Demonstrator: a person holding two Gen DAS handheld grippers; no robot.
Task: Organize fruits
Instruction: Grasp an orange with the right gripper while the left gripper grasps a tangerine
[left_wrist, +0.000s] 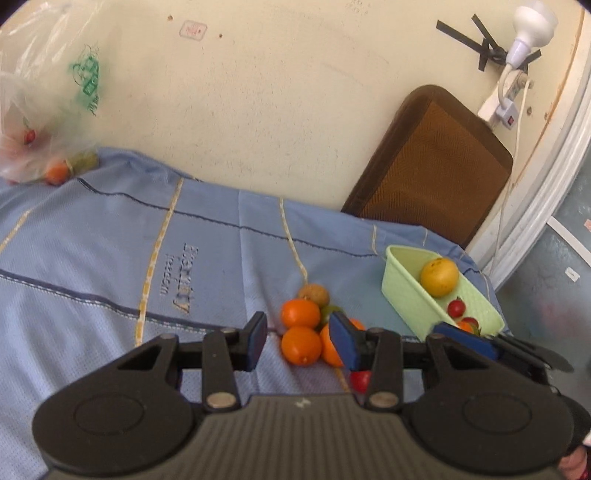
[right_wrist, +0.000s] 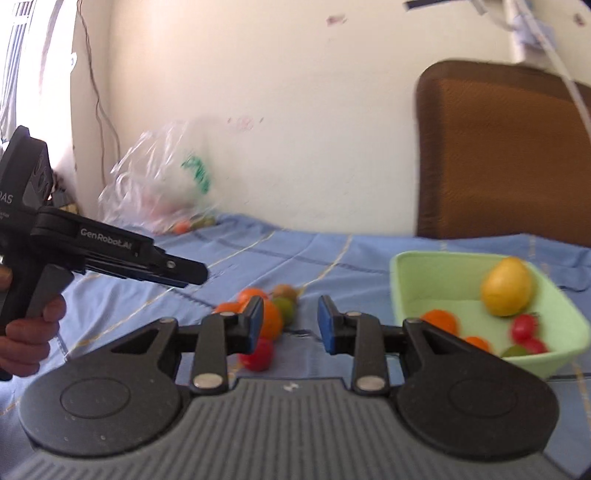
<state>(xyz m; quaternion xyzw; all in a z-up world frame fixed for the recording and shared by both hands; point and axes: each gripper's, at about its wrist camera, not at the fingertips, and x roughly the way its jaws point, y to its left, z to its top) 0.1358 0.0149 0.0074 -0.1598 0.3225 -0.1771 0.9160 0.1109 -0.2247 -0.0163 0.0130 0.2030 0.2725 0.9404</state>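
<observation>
Left wrist view: left tongs (left_wrist: 299, 341) gape over oranges (left_wrist: 301, 345); right tongs (right_wrist: 291, 325), seemingly level, gape too.

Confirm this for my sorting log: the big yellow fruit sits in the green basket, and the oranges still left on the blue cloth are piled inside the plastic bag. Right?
Partly. The yellow fruit is in the green basket, but the loose oranges lie bare on the blue cloth just ahead of the left tongs, far from the plastic bag by the wall. The left wrist view shows it.
</observation>
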